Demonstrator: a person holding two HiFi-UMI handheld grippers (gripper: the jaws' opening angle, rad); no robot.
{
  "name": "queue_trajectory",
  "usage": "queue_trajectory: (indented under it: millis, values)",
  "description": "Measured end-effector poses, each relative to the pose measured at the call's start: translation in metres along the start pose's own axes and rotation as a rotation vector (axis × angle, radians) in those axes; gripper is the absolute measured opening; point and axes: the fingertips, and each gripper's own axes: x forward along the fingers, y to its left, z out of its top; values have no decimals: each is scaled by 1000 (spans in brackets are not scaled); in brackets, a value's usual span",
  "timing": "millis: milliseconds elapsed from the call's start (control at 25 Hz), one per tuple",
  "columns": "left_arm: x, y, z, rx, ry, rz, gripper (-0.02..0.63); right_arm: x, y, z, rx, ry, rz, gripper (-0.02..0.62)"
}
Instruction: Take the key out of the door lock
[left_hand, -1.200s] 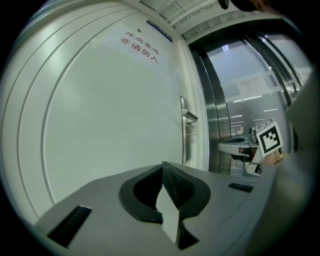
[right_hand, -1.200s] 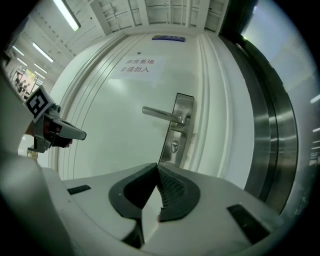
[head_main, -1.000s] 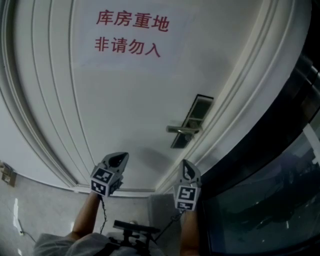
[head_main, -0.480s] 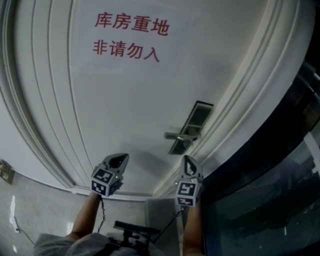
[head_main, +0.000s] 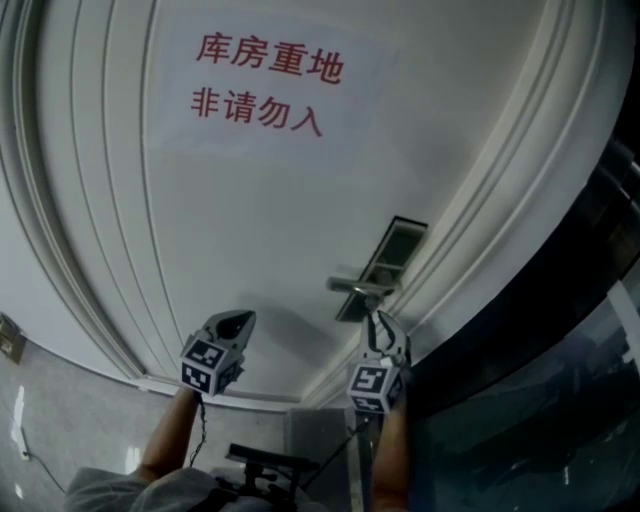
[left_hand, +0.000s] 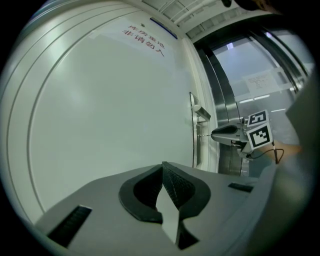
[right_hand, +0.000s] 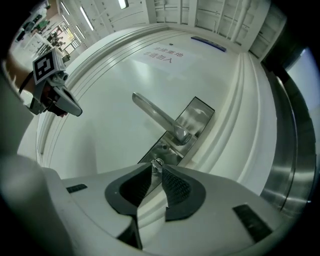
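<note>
A small silver key (right_hand: 157, 163) sticks out of the steel lock plate (right_hand: 186, 124) below the lever handle (right_hand: 159, 118) on a white door. My right gripper (right_hand: 157, 169) is level at the plate. Its jaws have just been opening and stand apart, with the key's round head at their tips and the pads not pressing on it. From the head view the right gripper (head_main: 379, 330) reaches just under the handle (head_main: 356, 286). My left gripper (left_hand: 162, 166) is shut on nothing, held back from the door and left of the lock (head_main: 234, 324).
A paper sign with red characters (head_main: 262, 85) hangs high on the door (head_main: 260, 220). Raised white mouldings (head_main: 480, 190) frame the door, and dark glass and metal panels (head_main: 560, 330) stand to the right. The left gripper view shows the right gripper (left_hand: 226, 134) from the side, next to the door edge.
In the head view the right gripper has risen and moved in under the handle at the lock plate, and has rolled a little. The left gripper has stayed where it was.
</note>
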Motion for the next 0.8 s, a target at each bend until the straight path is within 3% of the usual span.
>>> queue_trajectory:
  millis: [200,800]
  values:
    - [4,3,3,-1,-8,3,6,12,1,2,-99,3,5,112]
    - [7,18,3,-24,-19,36,7,34,3,-5,-298,26,25,111]
